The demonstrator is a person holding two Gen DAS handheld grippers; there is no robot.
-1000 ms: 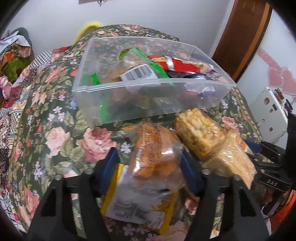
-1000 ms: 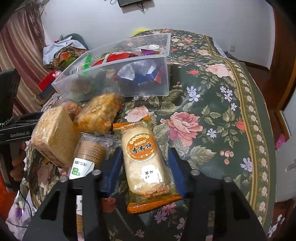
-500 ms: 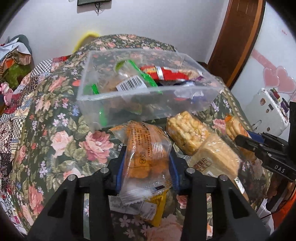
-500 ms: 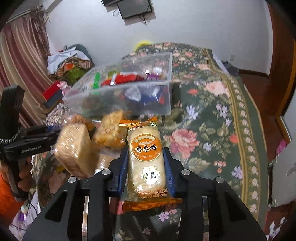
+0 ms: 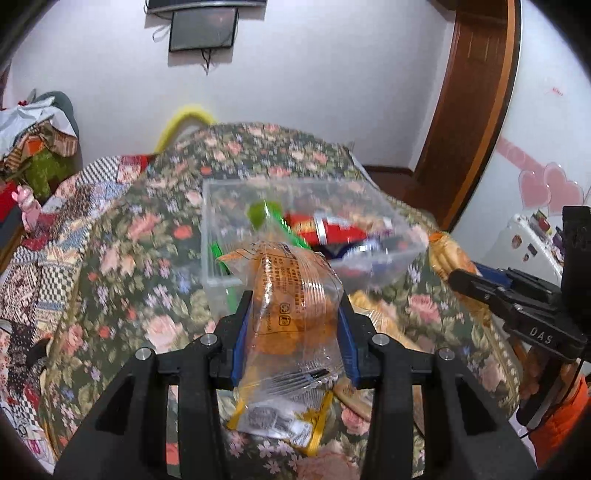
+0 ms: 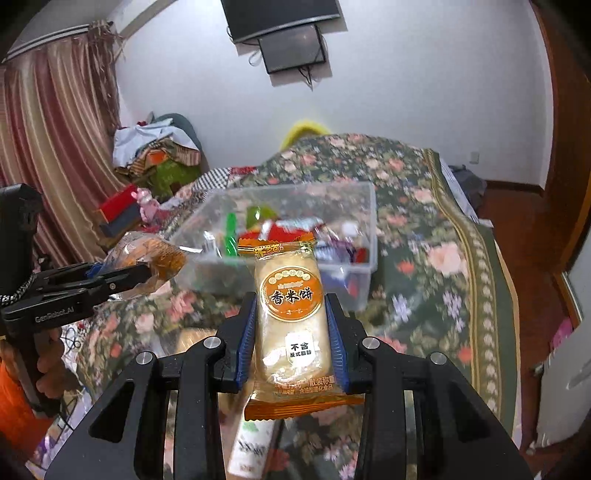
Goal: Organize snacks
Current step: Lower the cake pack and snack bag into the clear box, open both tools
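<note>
Both hand-held grippers are clamped on snack packets and held above the bed. Between the blue pads of the left gripper (image 5: 295, 332) sits a clear crinkled plastic packet of orange-brown biscuits (image 5: 291, 299), its yellow-edged lower end hanging below the fingers. The right gripper (image 6: 291, 339) grips, across its sides, an orange-trimmed rice cracker packet with a round orange label (image 6: 291, 317), standing upright with its sealed orange ends above and below the pads. In the right wrist view the left gripper shows at the left edge with its biscuit packet, a hand (image 6: 48, 362) on its handle beside an orange sleeve (image 6: 14, 417).

Beyond both packets a clear rectangular plastic bin (image 5: 402, 236) rests on a dark green bedspread patterned with pink roses (image 6: 443, 266). It holds mixed wrappers in red, green, blue and white, blurred in both views. Each held packet is nearer the camera than the bin and apart from it. More packaged snacks lie on the bedspread under the grippers, including a pale cracker pack (image 5: 384, 325) and a packet with a white label (image 6: 251, 443).

Around the bed stand a white wall (image 6: 406, 92) with a dark screen (image 6: 284, 14) mounted high, striped pink curtains (image 6: 55, 122), a heap of clothes (image 6: 159, 155), and a brown wooden door frame (image 5: 476, 96).
</note>
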